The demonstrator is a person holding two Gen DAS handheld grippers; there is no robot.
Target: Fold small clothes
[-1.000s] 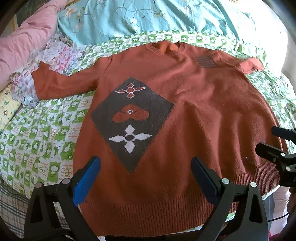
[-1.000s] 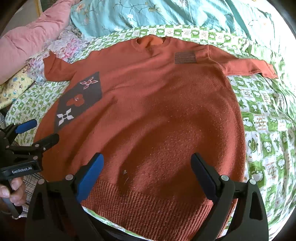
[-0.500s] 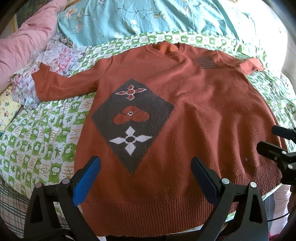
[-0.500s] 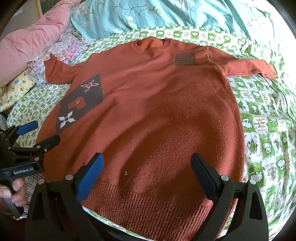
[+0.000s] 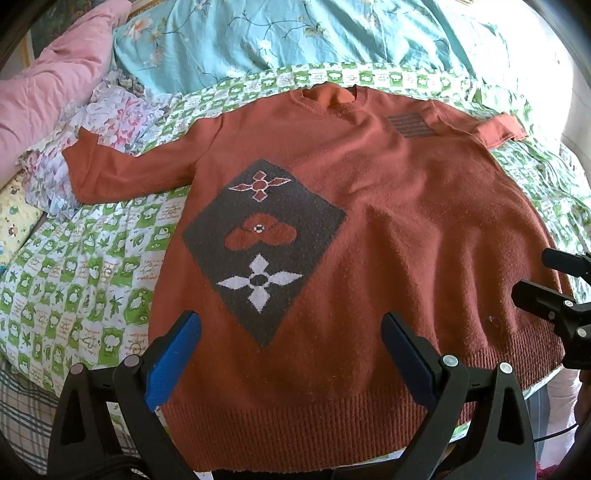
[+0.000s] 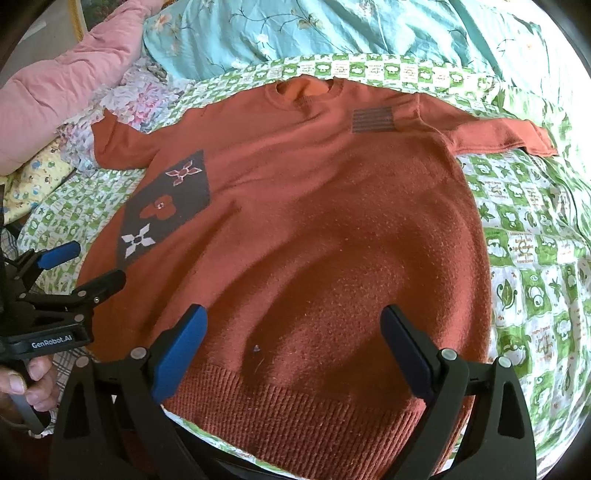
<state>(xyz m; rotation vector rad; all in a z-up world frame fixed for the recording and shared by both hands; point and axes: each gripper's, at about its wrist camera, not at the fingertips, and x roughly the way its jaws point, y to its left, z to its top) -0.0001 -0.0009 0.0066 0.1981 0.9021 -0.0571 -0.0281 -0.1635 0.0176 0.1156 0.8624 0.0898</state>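
A rust-orange sweater [image 5: 388, 229] lay face up and spread flat on the bed [image 5: 85, 280], its 2 sleeves stretched out to either side and its ribbed hem [image 5: 295, 417] nearest the person, with no fold yet made. The left claw [image 5: 291, 354] and the right claw [image 6: 293, 350] both hovered just above the hem with jaws wide apart, holding nothing; neither appeared to touch the knit. The work looked to stand at its opening step, the approach before a first grasp. The next move would likely call for each claw to drop onto an edge or corner of the garment, pinch through both layers, and carry it over evenly. A dark diamond patch [image 5: 262, 247] marked the front on the person's left. No container was in view; pink bedding [image 6: 55, 96] and a teal floral quilt [image 6: 332, 29] lay beyond the collar.
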